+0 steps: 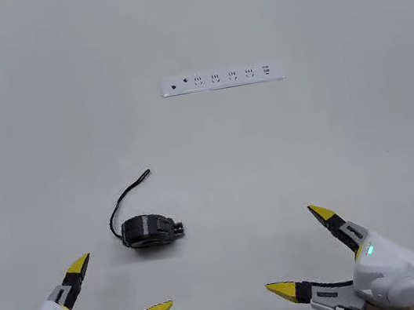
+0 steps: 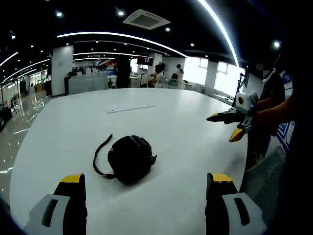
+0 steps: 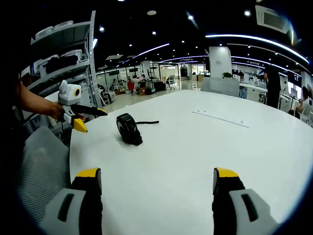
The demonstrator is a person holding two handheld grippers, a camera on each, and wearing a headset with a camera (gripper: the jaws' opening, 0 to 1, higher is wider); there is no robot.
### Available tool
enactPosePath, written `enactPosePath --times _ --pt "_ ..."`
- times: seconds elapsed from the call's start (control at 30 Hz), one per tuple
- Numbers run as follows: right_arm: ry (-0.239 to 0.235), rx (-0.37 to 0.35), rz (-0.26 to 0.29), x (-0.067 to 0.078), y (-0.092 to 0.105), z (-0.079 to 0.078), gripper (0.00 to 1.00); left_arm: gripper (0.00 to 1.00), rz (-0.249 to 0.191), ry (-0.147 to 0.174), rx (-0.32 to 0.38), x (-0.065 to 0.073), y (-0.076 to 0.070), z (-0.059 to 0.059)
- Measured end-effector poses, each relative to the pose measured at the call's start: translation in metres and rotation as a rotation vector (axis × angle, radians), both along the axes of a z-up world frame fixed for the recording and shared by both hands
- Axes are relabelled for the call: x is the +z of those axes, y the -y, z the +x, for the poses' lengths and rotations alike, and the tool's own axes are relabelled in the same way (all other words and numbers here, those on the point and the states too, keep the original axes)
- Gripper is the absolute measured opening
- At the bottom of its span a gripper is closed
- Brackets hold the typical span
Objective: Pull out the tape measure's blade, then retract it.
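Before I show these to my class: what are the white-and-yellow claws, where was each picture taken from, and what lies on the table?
No robot here: a person holds a two-jaw gripper in each hand. The head view comes from a headset camera, looking down at the left gripper and right gripper. The two round pictures come from cameras riding on the grippers, looking out between their yellow-tipped jaws. On the white table lie a black tape measure and, farther off, a white power strip. Both grippers are open and hold nothing.
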State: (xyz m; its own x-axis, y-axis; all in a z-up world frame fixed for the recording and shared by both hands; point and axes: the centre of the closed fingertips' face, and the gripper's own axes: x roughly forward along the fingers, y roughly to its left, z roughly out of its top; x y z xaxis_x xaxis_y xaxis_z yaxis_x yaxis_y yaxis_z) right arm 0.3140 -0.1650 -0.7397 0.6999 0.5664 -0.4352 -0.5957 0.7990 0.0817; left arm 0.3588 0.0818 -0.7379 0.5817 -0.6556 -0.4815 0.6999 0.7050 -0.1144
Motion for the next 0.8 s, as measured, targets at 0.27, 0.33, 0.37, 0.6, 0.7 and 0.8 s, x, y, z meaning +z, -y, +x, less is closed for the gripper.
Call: enactPosePath --times 0.27,0.33,0.37,0.6,0.7,0.8 --pt "0.004 -0.033 0.016 0.002 0.007 -0.006 0.98 1.00 -0.026 0.011 -0.006 0.006 0.003 -0.002" --pt "0.003 -0.038 0.027 0.003 0.007 -0.007 0.99 1.00 -0.024 0.026 -0.019 0.008 0.005 -0.003" --pt "0.003 -0.039 0.028 0.003 0.007 -0.007 0.99 1.00 -0.021 0.027 -0.021 0.008 0.005 -0.003" --pt "0.006 -0.040 0.036 0.005 0.006 -0.009 1.00 1.00 -0.011 0.010 -0.004 0.003 -0.004 -0.004" --pt "0.008 -0.040 0.036 0.005 0.006 -0.008 1.00 1.00 -0.012 0.012 0.005 0.004 -0.006 -0.003" --pt "0.011 -0.038 0.037 0.007 0.005 -0.007 1.00 1.00 -0.005 0.015 0.005 0.004 -0.007 -0.004"
